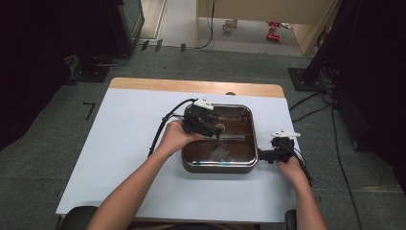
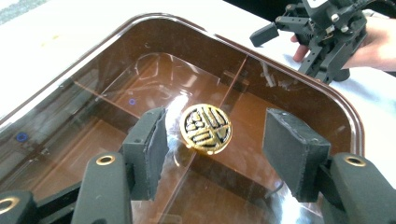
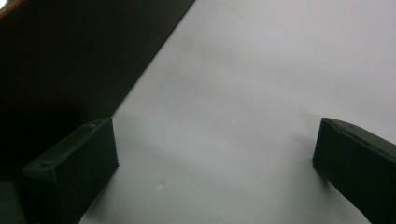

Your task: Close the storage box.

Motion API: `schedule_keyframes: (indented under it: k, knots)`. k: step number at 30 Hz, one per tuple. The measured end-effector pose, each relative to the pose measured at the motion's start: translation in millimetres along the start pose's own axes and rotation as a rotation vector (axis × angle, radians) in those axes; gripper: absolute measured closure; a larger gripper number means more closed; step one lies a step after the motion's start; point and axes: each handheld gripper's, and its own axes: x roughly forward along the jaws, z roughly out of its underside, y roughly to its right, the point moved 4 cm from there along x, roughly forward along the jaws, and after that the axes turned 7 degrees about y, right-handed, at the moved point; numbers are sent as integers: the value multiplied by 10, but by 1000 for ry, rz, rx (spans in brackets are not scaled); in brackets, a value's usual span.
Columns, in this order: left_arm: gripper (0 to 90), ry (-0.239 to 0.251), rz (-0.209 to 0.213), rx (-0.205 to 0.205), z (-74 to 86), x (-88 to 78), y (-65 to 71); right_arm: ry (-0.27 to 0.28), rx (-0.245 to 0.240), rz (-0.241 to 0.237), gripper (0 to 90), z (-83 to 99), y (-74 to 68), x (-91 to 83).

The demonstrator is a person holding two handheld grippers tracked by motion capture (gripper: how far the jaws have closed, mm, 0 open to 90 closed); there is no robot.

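Observation:
A square metal pan sits mid-table under a brown tinted glass lid. The lid carries a round gold knob at its centre, also visible from above as the knob. My left gripper hovers over the lid, open, and in the left gripper view the left gripper has one pad on each side of the knob without touching it. My right gripper is low at the pan's right side, and the right gripper is open over bare table, with the pan's dark wall at its left.
The white table cover has free room left of and in front of the pan. A wooden strip runs along the far edge. Cables trail from both grippers. Dark stands and cables lie on the floor around the table.

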Motion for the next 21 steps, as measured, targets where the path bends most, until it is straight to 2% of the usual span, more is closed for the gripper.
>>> schedule_keyframes:
  k: [5, 7, 11, 16, 21]
  knots:
    - [361, 20, -8, -5, 20, -151, -21, 1, -1, 0, 0, 0, 1, 1]
    - [376, 34, -14, -1, 37, -214, -30, 0, -1, 0, 0, 0, 0, 0]
    - [378, 49, -21, -19, 68, -322, -61, 1, -1, 0, 0, 0, 1, 0]
    - [357, 55, -45, -7, 137, -448, -81, 0, 0, -1, 0, 0, 1, -1]
    - [321, 71, -49, -37, 219, -570, -133, 0, -1, 0, 0, 0, 1, 0]
